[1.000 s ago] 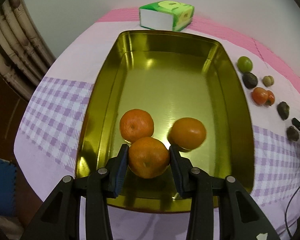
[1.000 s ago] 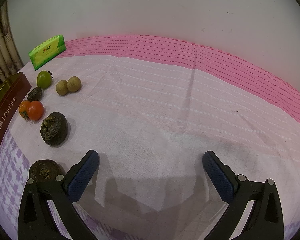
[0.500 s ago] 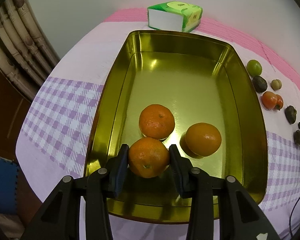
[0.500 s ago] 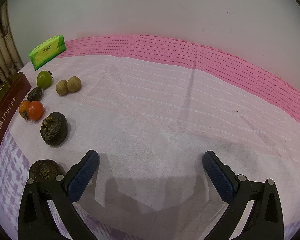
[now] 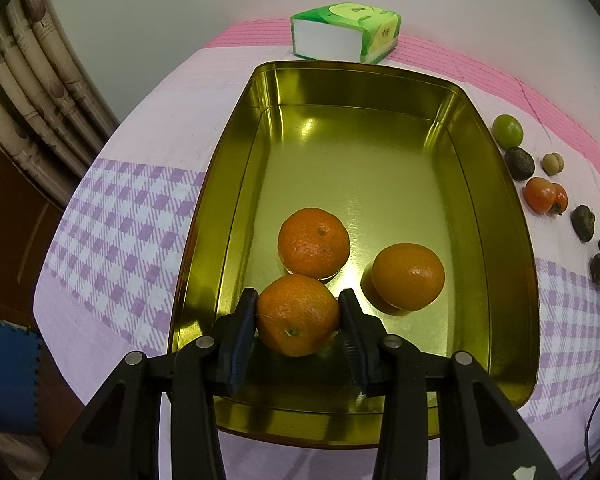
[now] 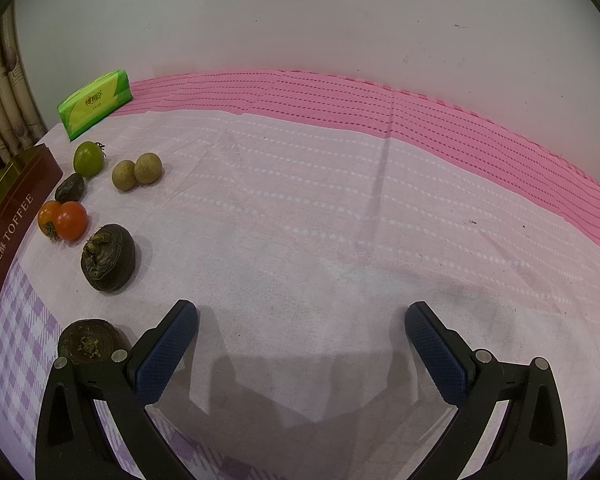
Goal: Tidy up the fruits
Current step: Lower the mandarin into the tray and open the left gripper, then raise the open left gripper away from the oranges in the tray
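Left tongs [image 5: 299,312]: closed on an orange, one blue pad pressed on each side of it
Held orange [image 5: 298,314]: at the near end of the gold tin, low over its floor; I cannot tell if it rests on the floor
Middle orange [image 5: 313,242]: just behind the held one and touching it, sitting on the tin floor
Right orange [image 5: 408,276]: on the tin floor, to the right of the held one, a little apart
Gold tin [image 5: 364,88]: a long shiny box, open on top, on the cloth; the far part is bare
Right tongs [image 6: 300,320]: wide open, nothing between the blue pads, over bare cloth
Brown lumps [image 6: 108,258]: two dark round fruits on the cloth to the left of the right tongs, one partly behind the left finger
Red tomatoes [image 6: 71,220]: two small ones touching, beside the tin wall
Small dark fruit [image 6: 71,188]: just behind the tomatoes
Green tomato [image 6: 88,159]: farther back, near the tin
Two tan balls [image 6: 148,167]: side by side and touching, right of the green tomato
Green tissue pack [image 5: 346,32]: past the far end of the tin
Cloth [image 6: 340,200]: pale pink with a bright pink band at the back and purple checks in front
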Demonstrator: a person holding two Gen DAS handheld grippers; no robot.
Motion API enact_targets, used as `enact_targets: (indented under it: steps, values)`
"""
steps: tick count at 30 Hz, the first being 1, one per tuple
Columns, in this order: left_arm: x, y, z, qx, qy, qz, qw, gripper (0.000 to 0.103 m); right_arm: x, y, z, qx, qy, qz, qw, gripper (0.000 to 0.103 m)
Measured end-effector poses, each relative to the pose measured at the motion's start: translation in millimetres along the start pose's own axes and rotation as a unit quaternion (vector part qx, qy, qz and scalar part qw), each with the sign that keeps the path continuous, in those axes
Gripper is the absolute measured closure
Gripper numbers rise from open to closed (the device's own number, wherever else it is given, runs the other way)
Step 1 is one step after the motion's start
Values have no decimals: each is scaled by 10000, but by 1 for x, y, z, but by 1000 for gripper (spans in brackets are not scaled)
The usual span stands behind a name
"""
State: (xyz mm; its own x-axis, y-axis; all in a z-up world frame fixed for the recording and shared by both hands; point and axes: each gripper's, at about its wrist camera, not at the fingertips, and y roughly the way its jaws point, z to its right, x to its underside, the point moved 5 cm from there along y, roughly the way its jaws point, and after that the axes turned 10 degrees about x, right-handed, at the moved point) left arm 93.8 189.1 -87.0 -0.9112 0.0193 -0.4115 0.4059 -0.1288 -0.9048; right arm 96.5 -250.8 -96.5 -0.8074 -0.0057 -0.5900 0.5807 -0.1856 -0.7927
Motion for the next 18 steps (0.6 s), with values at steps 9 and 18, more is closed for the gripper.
enact_targets:
  steps: [9,18]
  values:
    - [-2,-3,1,-5,43,77,10000,53,-1,1,-1,6,9,1,10000,0]
    - [-6,-14,6,-3,141,231,9996,48,-1,3,1,35,84,-24,10000,0]
